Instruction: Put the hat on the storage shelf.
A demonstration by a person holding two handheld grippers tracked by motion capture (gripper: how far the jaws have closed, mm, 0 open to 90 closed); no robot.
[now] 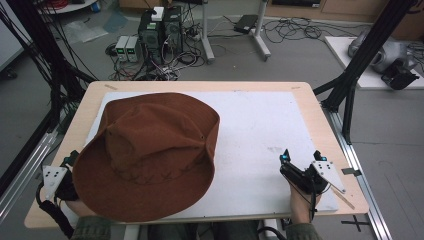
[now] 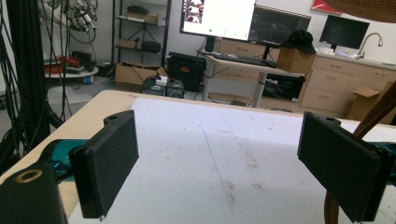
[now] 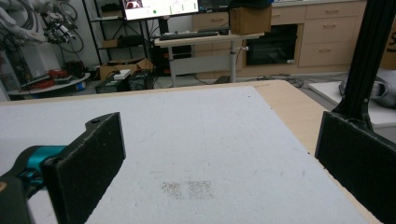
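Lying beside left gripper (image 1: 70, 162): brown hat (image 1: 150, 150).

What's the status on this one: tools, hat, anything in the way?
Left tool open, at hat brim, empty. Right tool open, empty, over the white board. Hat flat on board, untouched. Nothing in the way.

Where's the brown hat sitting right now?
In the high view, the brown hat lies on the left half of the white mat, its brim over the table's near edge beside the left gripper.
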